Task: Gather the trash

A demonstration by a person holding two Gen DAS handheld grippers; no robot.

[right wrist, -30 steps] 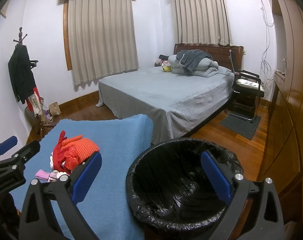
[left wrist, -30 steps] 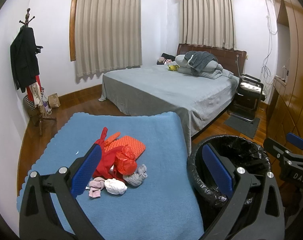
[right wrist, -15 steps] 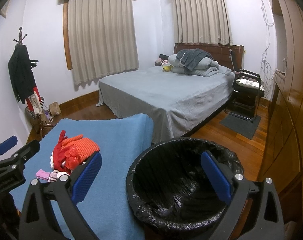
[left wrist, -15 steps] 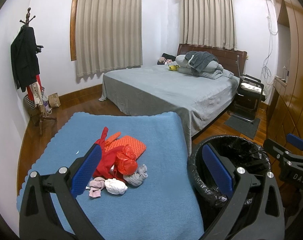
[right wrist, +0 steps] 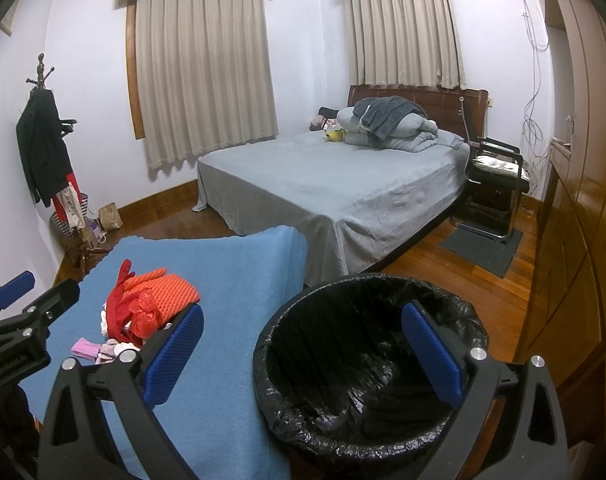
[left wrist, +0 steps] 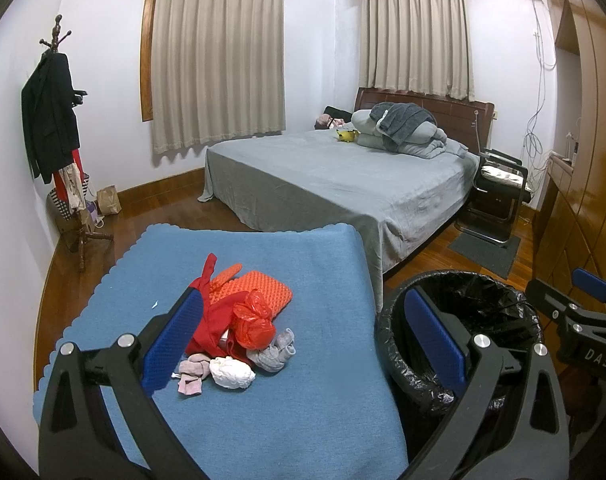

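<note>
A small trash pile lies on the blue-covered table [left wrist: 303, 420]: a red plastic bag [left wrist: 253, 320], orange foam netting [left wrist: 263, 292], a white crumpled wad [left wrist: 231, 374], a grey scrap [left wrist: 277, 350] and a pink scrap [left wrist: 191, 374]. My left gripper [left wrist: 303, 296] hovers open just behind the pile with nothing in it. Right of the table stands a bin with a black liner [left wrist: 475, 308]. My right gripper [right wrist: 303, 310] is open and holds nothing, above the near left rim of the bin [right wrist: 343, 356]. The pile [right wrist: 143, 308] shows at its left.
A bed with a grey cover [left wrist: 343, 184] fills the middle of the room beyond the table. A coat stand [left wrist: 59, 152] and a paper bag [left wrist: 109, 200] sit by the left wall. A black chair [left wrist: 499, 188] and a wooden wardrobe [left wrist: 583, 160] line the right side.
</note>
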